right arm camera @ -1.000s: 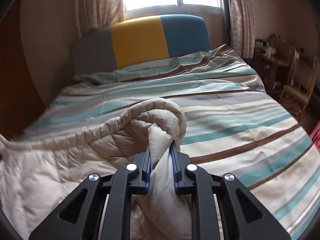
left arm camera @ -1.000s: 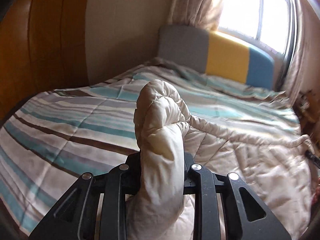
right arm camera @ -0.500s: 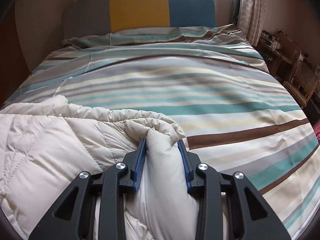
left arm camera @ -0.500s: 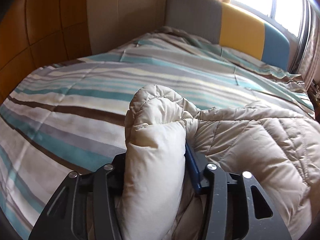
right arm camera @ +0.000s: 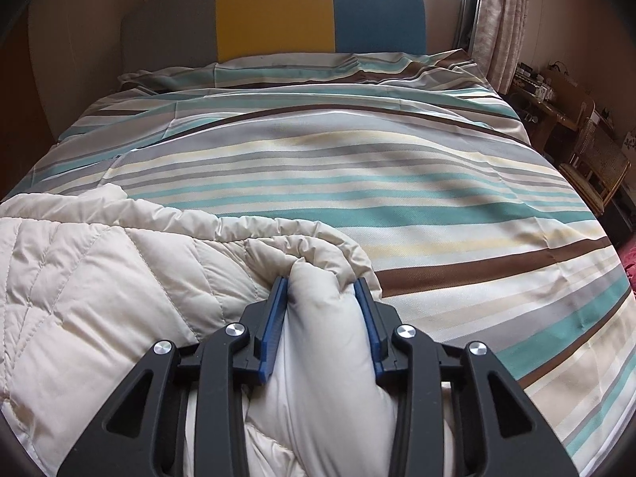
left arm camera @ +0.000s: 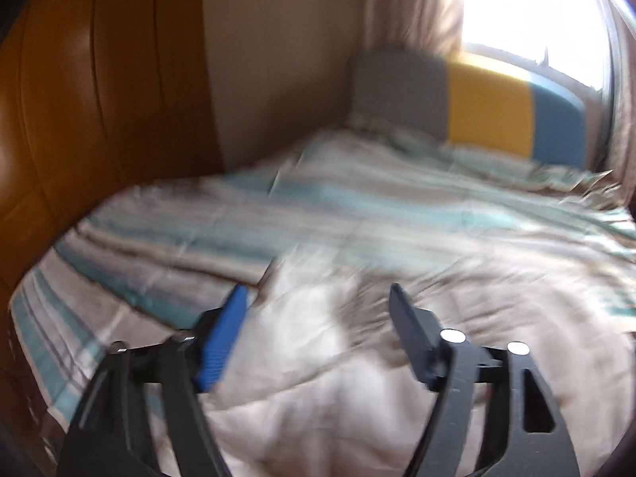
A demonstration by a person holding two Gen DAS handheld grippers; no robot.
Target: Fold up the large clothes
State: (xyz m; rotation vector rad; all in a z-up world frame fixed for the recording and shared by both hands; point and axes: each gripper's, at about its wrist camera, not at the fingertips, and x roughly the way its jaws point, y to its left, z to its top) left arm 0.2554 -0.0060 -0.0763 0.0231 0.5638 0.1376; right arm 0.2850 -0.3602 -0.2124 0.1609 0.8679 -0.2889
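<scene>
A cream quilted padded garment point(right arm camera: 99, 278) lies spread over the near left part of the striped bed point(right arm camera: 397, 183). My right gripper point(right arm camera: 321, 280) is low over the bed, and its blue pads press on both sides of a thick bunched fold at the garment's right edge. The left wrist view is blurred by motion. My left gripper point(left arm camera: 318, 290) hovers there above the garment point(left arm camera: 318, 397) with its jaws wide and still opening. Nothing is pinched between them; the cloth lies loose below.
A grey, yellow and blue headboard point(right arm camera: 274, 12) closes the far end under a curtained window point(right arm camera: 501, 20). An orange-brown wooden wardrobe point(left arm camera: 99, 99) stands along the bed's left side. Wooden chairs and a cluttered table point(right arm camera: 592, 151) crowd the right.
The left gripper has let go of its fold, spread its jaws and swung away. The right gripper came down to the bed with its fold, and its jaws widened a little.
</scene>
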